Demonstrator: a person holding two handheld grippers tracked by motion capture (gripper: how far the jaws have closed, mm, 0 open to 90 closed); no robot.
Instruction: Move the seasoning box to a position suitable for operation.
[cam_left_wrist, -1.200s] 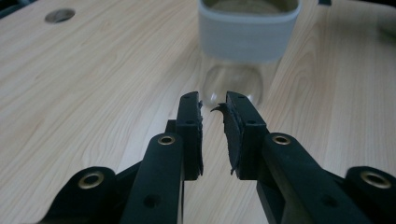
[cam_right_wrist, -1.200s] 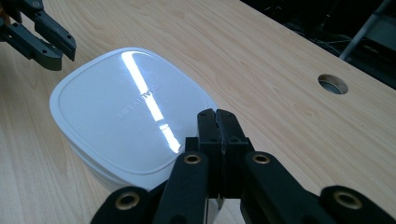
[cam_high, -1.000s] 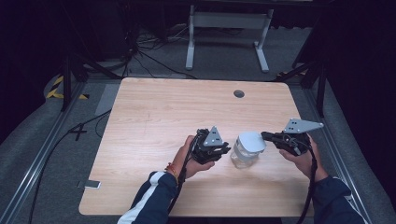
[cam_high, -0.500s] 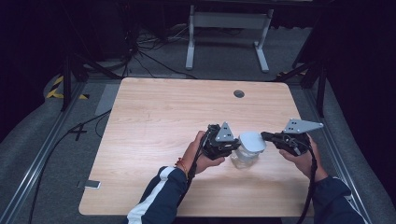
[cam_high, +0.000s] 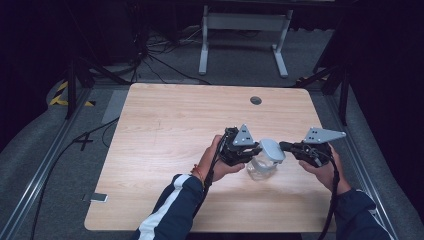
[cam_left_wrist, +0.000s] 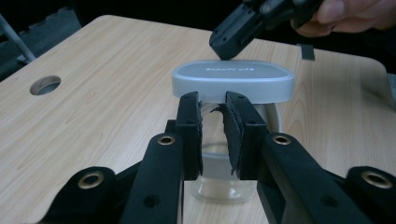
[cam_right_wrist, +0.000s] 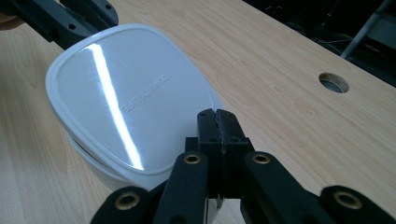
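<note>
Wooden worktop (cam_high: 165, 150), bearing a clear container (cam_high: 260, 169) near its right front. Grey lid (cam_high: 270, 150) on top. Left gripper (cam_left_wrist: 213, 122) narrowly parted against the container wall; right gripper (cam_right_wrist: 218, 122) pressed together at the lid's edge.

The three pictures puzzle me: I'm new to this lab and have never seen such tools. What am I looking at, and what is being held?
A person sits at a wooden table and holds a hand tool with two black jaws in each hand. The high view looks down from above: the left gripper and the right gripper meet at a clear jar with a grey lid.

The other two pictures come from small cameras riding on the tools. In the left gripper view, the jaws stand a little apart at the jar, just under the lid. In the right gripper view, the jaws are pressed together at the lid's edge; whether they pinch it is hard to tell.
</note>
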